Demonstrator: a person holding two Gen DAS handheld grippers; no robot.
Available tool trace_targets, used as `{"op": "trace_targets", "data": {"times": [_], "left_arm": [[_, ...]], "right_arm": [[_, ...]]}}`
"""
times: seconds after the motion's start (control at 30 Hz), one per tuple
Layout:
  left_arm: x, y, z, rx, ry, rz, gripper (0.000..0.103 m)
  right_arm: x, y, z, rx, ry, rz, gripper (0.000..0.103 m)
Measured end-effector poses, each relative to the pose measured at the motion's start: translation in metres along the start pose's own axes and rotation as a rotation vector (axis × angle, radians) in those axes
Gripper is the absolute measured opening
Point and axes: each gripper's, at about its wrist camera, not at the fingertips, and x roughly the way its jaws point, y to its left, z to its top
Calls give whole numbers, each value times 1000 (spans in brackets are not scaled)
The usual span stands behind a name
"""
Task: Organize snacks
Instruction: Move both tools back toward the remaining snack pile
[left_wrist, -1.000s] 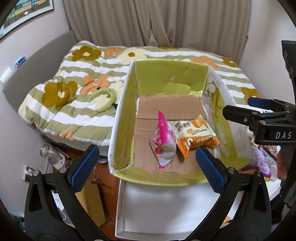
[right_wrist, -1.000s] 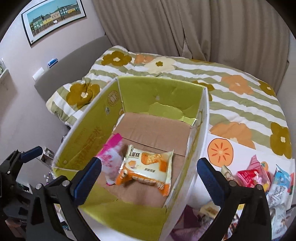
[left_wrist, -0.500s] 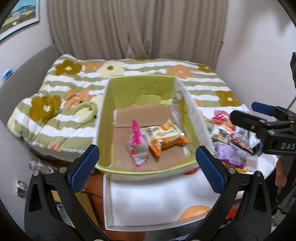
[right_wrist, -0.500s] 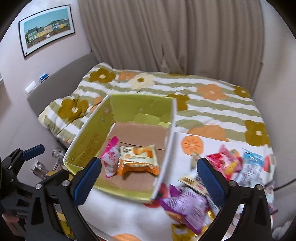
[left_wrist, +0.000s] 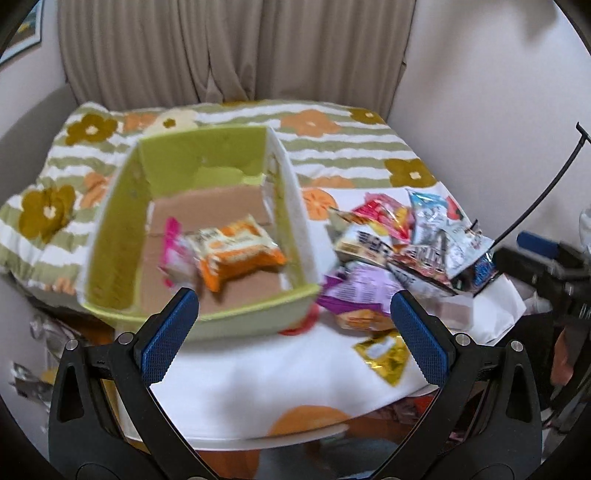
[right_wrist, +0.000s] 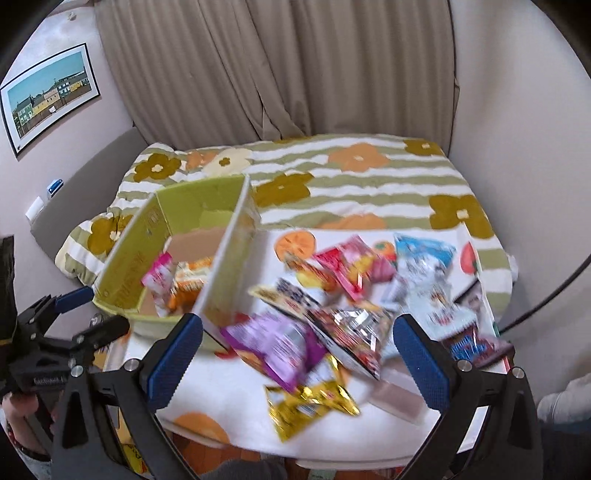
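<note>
A green cardboard box (left_wrist: 122, 236) (right_wrist: 122, 258) stands on the white table, holding a pink packet (left_wrist: 173, 251) (right_wrist: 159, 277) and an orange packet (left_wrist: 236, 254) (right_wrist: 188, 284). To its right lies a pile of loose snack packets (left_wrist: 399, 251) (right_wrist: 351, 295), among them a purple one (right_wrist: 273, 343) and a gold one (right_wrist: 310, 402). My left gripper (left_wrist: 295, 332) hangs open before the box's near right corner, nothing between its fingers. Over the pile's near edge my right gripper (right_wrist: 295, 358) is open and empty too.
A bed with a striped floral quilt (right_wrist: 369, 177) lies behind the table, curtains beyond it. The white table's front edge (left_wrist: 258, 428) is close below me. A framed picture (right_wrist: 48, 96) hangs on the left wall. A black cable (left_wrist: 546, 195) crosses at the right.
Both views have pulled back and swung right: the box has slid left and shrunk, and the snack pile has come into view. Both grippers stay open.
</note>
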Motion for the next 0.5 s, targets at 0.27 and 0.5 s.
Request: {"op": "trace_targets", "data": {"times": [0.27, 0.5], "left_arm": [[44, -50, -15, -47, 86, -28, 103], [95, -70, -23, -127, 165, -55, 103]], "right_arm": [[17, -48, -46, -17, 85, 49, 103], [42, -61, -78, -65, 132, 115, 103]]}}
